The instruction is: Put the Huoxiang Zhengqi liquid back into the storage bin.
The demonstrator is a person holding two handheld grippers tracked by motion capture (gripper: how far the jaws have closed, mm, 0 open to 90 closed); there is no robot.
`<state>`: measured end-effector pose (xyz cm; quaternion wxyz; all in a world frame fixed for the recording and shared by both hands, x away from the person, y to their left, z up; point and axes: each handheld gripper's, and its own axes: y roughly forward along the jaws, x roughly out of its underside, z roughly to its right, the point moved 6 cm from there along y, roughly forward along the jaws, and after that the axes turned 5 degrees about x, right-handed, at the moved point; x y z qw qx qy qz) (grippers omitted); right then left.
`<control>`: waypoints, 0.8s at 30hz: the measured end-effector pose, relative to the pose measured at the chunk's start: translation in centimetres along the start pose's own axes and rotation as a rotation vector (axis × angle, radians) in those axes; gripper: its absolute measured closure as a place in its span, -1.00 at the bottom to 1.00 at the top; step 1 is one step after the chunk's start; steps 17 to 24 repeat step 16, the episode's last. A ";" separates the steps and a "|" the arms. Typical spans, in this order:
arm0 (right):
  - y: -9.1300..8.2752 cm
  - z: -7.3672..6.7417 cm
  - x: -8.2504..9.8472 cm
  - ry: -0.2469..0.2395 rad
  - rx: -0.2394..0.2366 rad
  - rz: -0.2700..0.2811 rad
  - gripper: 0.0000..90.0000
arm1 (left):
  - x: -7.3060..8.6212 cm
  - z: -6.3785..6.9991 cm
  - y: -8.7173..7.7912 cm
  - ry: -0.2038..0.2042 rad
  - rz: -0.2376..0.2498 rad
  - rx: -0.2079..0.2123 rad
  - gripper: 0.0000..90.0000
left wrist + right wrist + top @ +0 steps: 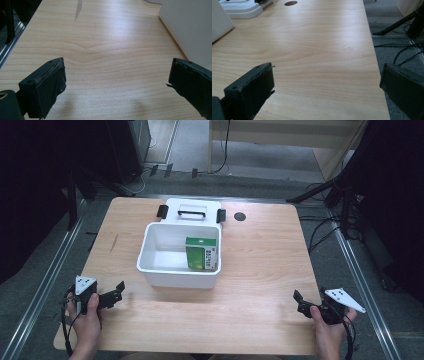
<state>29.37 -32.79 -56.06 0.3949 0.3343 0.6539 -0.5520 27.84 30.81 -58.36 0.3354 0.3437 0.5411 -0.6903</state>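
box: green carton (201,253) stands upright inside the white bin (150,257), against its right wall, printed face towards the person
bin: open-topped, mid-table; its lid (191,211) lies flat just behind it, black handle up, black clips at both ends
left gripper (111,295): near-left of table, jaws spread wide, nothing between them; bin's wall (190,30) just ahead on its right side
right gripper (301,303): near-right edge of table, jaws wide apart, empty; bare wood (317,50) ahead, lid corner far left
handling guess: carton looks like thin card, light, probably crushable if squeezed hard; printed faces likely a bit slick
grip point: take it across the two narrow sides near the top edge, coming straight down; right wall leaves little room for a jaw on that side
alt: nudge it towards bin centre first, then pinch
risk: too much squeeze dents the card; a low grip fouls the bin rim
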 end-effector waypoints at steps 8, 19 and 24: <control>-0.9 1.4 0.9 0.069 -0.002 0.030 -1.00 | 0.0 0.0 0.0 -0.004 0.003 0.004 -0.96; -1.4 1.6 1.2 0.084 0.013 0.052 -1.00 | 0.1 -0.2 -0.1 -0.018 0.002 0.009 -0.96; -1.4 1.6 1.2 0.084 0.013 0.052 -1.00 | 0.1 -0.2 -0.1 -0.018 0.002 0.009 -0.96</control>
